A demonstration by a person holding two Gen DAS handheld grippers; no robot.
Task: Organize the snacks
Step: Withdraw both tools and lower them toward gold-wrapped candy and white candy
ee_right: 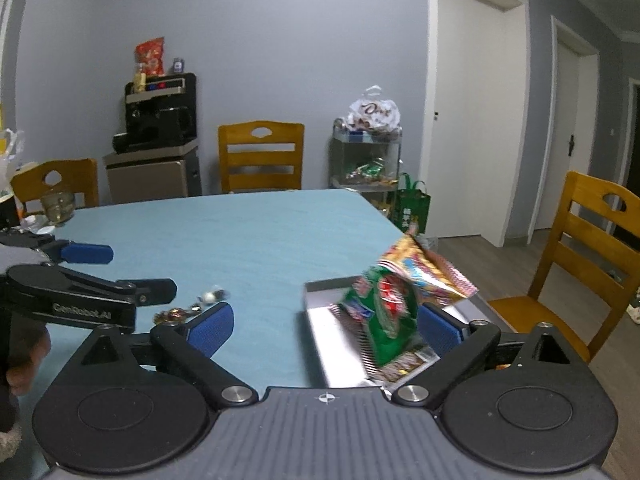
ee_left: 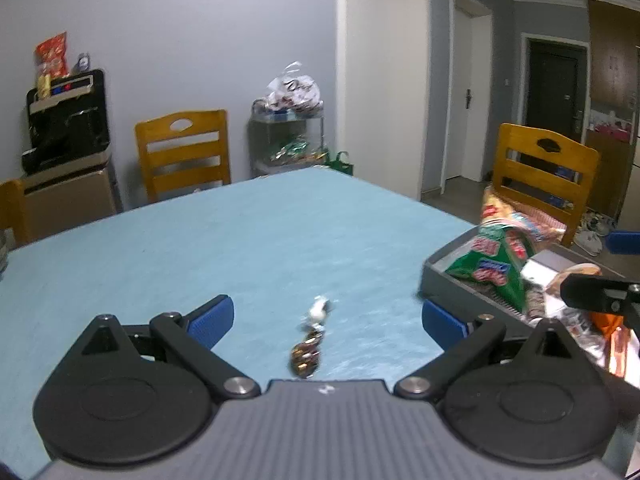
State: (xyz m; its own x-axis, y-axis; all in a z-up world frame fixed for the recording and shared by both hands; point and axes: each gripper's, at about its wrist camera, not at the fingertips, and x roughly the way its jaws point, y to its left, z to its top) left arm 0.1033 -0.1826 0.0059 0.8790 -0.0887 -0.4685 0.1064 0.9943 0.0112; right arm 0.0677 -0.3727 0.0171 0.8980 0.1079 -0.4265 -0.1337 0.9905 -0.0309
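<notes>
My left gripper [ee_left: 326, 320] is open above the blue table, with two small wrapped candies between its fingers: a white one [ee_left: 319, 311] and a brown-gold one [ee_left: 306, 356]. A grey tray [ee_left: 436, 264] at the right holds a green snack bag [ee_left: 496, 268] and a yellow-red bag [ee_left: 500, 208]. My right gripper [ee_right: 326, 330] is open over the tray [ee_right: 332, 324], empty, with the green bag [ee_right: 384, 312] and yellow-red bag [ee_right: 424, 268] leaning by its right finger. The candies [ee_right: 208, 298] lie left of it, beside the left gripper [ee_right: 100, 272].
Wooden chairs stand at the far side [ee_right: 260, 156], at the left [ee_right: 56, 184] and at the right [ee_right: 584, 248] of the table. A glass cup [ee_right: 58, 202] stands at the table's far left. A black water dispenser [ee_right: 160, 116] and a snack shelf [ee_right: 368, 156] stand by the wall.
</notes>
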